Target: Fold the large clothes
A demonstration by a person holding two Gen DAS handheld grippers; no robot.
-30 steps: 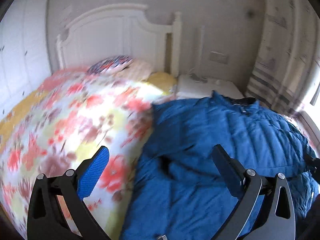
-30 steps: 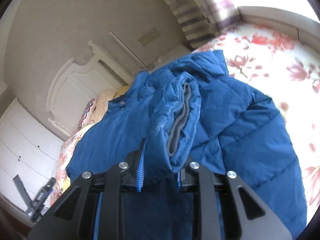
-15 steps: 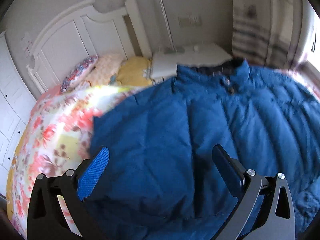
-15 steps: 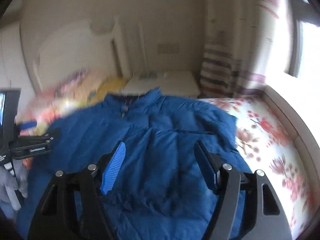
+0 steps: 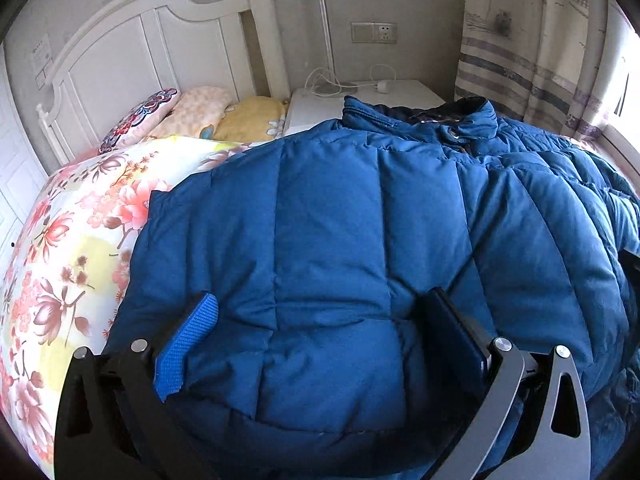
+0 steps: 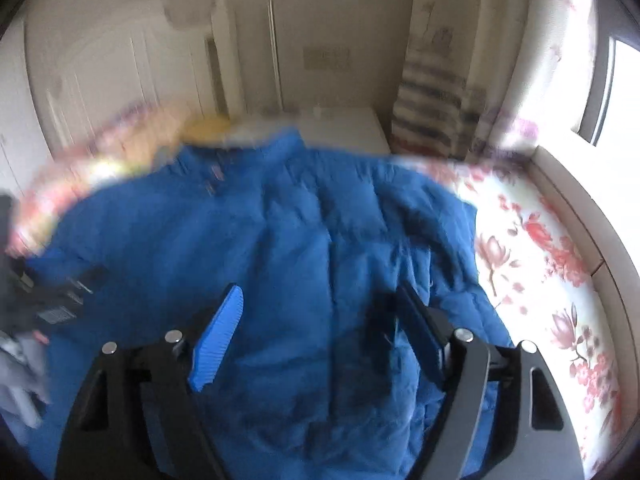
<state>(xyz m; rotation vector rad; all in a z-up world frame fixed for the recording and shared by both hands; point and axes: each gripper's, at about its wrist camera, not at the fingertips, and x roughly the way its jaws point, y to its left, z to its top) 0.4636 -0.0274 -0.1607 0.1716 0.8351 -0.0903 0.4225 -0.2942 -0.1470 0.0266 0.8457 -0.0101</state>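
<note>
Jacket (image 5: 340, 240) lies spread across the bed (image 5: 72, 264), collar toward the headboard. Puffy, soft, light, likely slippery; best taken at hem or sleeve edge. Left gripper (image 5: 320, 344) spread, empty; right gripper (image 6: 320, 336) just opened, jaws empty.

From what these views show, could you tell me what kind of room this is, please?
Most likely a bedroom: a white headboard, pillows at its foot, and a floral duvet under the blue jacket.
</note>
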